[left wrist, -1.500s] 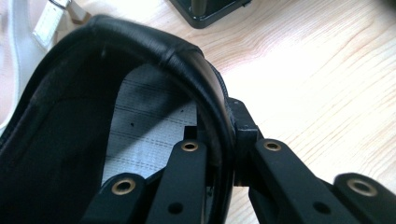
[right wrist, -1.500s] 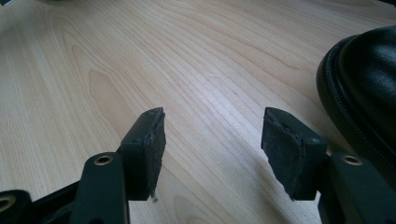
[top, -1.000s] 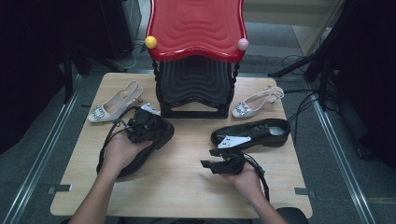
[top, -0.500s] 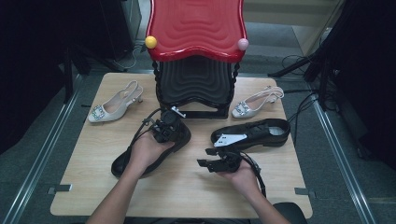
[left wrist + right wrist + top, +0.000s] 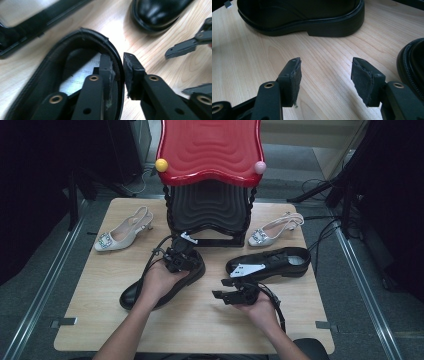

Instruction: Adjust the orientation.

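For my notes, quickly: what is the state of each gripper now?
Left gripper: jaws just opening, astride the black shoe's heel rim, pads loosening.
Right gripper: open, empty, over the table.

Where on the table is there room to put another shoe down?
Bare wood lies along the near edge of the wooden table, and between the beige slingback heel and left black leather shoe. It is crowded beside the black-and-red rack.

You see two glossy black shoes on pale wood-grain table; red ribbed rack top.
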The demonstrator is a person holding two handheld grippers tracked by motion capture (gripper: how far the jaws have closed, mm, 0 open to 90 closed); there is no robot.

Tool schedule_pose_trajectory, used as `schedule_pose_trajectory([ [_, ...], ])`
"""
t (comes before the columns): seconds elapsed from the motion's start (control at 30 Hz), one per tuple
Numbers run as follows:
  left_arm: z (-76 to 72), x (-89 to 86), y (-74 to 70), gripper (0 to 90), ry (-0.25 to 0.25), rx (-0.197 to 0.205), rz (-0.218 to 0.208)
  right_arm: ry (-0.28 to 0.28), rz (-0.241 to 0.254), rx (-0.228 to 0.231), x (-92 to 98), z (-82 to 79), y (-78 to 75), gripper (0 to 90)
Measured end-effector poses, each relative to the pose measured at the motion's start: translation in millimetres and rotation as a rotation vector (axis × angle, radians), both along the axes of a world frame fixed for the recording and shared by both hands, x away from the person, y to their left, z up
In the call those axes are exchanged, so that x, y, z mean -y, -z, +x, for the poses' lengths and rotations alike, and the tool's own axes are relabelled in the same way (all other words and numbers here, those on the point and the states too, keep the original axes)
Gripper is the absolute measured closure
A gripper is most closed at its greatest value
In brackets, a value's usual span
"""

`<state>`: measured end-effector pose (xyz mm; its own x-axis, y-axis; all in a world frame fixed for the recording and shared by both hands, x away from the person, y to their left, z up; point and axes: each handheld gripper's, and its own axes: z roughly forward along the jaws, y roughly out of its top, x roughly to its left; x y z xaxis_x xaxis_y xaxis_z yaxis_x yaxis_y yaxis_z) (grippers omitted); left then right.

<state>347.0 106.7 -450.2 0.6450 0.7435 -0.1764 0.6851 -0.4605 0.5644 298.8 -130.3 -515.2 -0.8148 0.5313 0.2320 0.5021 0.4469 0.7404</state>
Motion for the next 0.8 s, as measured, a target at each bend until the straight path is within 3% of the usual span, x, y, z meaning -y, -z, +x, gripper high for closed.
schedule_pose_trajectory([
  [0.2,-12.1,-13.5,-13.2,57.2,0.007,0.032,-0.035,0.008,0.032,0.004,2.3,0.4,-2.7,47.2],
  [0.33,-23.4,-24.5,-17.9,49.1,0.016,0.041,-0.093,0.015,0.04,0.013,2.5,0.4,-5.0,48.2],
  [0.67,-47.1,-44.6,-18.7,45.5,-0.013,0.065,-0.094,0.023,0.022,0.059,-10.2,9.0,-20.2,50.7],
  [0.73,-52.0,-48.6,-17.8,48.0,-0.012,0.06,-0.102,0.017,0.014,0.058,-13.2,10.9,-22.3,52.2],
  [0.8,-58.0,-54.9,-17.6,56.3,-0.009,0.053,-0.143,0.01,0.012,0.064,-15.9,14.0,-25.1,55.0],
])
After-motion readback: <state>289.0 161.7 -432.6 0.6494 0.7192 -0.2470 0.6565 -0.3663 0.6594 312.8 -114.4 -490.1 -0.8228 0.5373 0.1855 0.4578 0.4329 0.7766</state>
